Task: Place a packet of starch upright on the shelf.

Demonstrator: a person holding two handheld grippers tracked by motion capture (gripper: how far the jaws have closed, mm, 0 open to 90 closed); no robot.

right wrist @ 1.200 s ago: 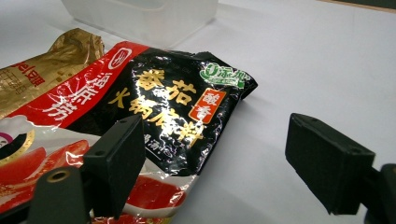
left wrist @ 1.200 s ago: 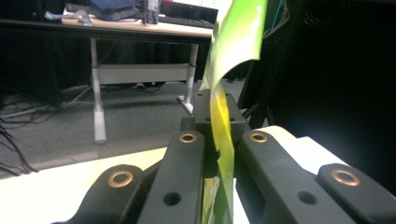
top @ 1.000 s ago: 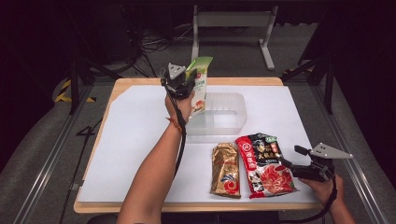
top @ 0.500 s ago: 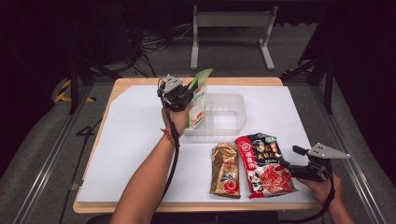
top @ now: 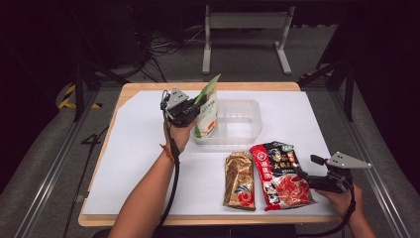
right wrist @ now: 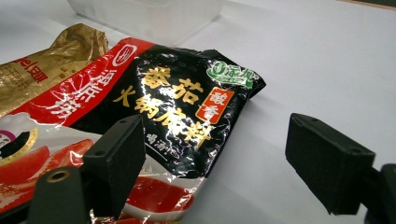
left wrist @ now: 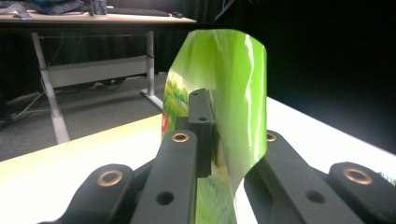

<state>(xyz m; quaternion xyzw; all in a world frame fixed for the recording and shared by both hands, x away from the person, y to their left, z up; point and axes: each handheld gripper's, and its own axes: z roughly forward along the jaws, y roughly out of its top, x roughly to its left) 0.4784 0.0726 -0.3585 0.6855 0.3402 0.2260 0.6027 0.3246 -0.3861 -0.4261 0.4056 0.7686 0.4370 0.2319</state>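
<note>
Green and glossy up close: pinching a green pouch (left wrist: 233, 70) by its top edge with the left gripper (left wrist: 229, 126), jaws narrow, just been easing open a touch, foil pressed between the pads for now. Standing more or less upright, leaning a little, bottom end down in the near-left end of the clear tub (top: 250, 106) at the back of the table (top: 133, 148).

Over on the other side, hovering the right gripper (right wrist: 215, 158) with jaws spread wide, nothing between them but white tabletop, one pad just over the corner of the red and black packet (right wrist: 177, 98). Not gripping anything yet. Lying flat near the front edge, right beside a gold packet (top: 238, 178), both well apart from the tub.

So, guessing at progress: one of three nearly packed, pending a proper let-go, and two left to fetch. Probably red and black next, going by where the open jaws sit.

Worth comparing views. From above: whole layout, tub, all three packs, both forearms. From the left gripper view: actual pinch on the foil, impossible to judge from above. From the right gripper view: printed lettering and the gap between pad and packet, plus a crumpled bit of the gold one (right wrist: 56, 51).
</note>
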